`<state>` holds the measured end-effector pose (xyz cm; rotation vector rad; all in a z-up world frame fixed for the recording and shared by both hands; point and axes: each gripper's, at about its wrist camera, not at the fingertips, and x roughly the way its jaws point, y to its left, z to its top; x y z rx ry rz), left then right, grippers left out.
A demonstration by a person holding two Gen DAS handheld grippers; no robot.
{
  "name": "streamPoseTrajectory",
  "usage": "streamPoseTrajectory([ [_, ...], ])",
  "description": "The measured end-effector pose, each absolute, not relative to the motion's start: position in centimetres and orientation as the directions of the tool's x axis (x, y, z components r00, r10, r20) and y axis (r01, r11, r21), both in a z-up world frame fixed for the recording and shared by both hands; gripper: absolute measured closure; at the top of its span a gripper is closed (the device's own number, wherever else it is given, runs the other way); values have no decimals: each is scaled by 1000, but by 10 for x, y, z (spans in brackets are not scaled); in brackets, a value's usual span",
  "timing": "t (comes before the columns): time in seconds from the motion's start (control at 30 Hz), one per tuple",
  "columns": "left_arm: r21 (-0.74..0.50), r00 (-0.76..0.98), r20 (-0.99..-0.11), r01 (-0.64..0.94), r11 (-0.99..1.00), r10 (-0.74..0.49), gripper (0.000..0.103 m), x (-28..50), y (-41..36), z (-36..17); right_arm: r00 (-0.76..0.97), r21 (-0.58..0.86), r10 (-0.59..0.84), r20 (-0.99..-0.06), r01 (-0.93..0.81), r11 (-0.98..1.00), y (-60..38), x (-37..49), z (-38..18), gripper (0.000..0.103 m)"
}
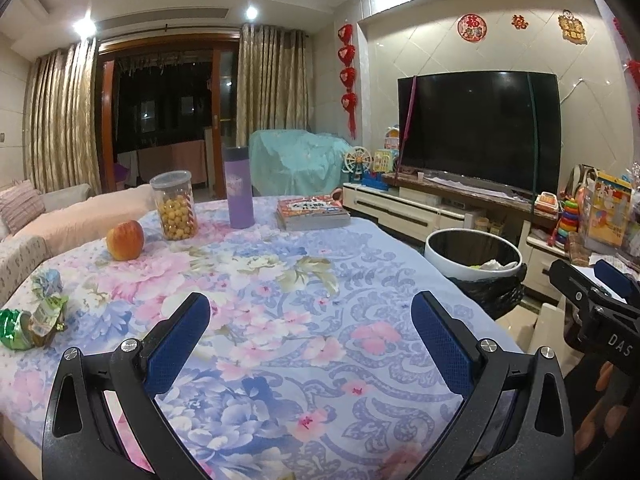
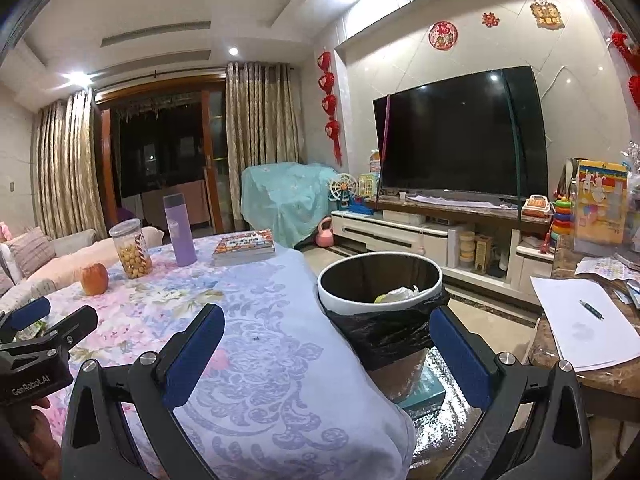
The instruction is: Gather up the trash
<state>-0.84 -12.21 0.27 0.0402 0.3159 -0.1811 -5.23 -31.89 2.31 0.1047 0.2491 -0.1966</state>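
Observation:
Crumpled wrappers lie at the table's left edge: a green one (image 1: 16,330), a green-and-white one (image 1: 46,314) and a pale bluish wad (image 1: 46,282). My left gripper (image 1: 312,320) hovers open and empty over the flowered tablecloth (image 1: 280,280), to the right of them. The white bin (image 1: 436,250) with a black liner stands off the table's right side and holds white paper (image 2: 396,294). My right gripper (image 2: 326,320) is open and empty above the table's corner, beside the bin (image 2: 380,280). Each gripper shows in the other's view: the right gripper (image 1: 586,276) and the left gripper (image 2: 52,316).
An apple (image 1: 125,240), a jar of yellow balls (image 1: 175,206), a purple bottle (image 1: 239,188) and a stack of books (image 1: 312,212) stand at the table's far side. At right, a marble side table (image 2: 560,344) carries paper sheets and a pen (image 2: 591,309). A TV (image 2: 460,132) hangs behind.

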Motion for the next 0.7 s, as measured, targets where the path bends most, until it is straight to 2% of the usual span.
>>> streamPoseTrajectory([
  [0.2,0,942,-287,182,983,-174,0,-13,-119,7,958,89,-172,-228,197,976,-318,-58,27,0],
  [0.7,-2,942,-291,177,984,-170,0,-13,-118,7,960,103,-159,-229,186,977,-317,-56,26,0],
])
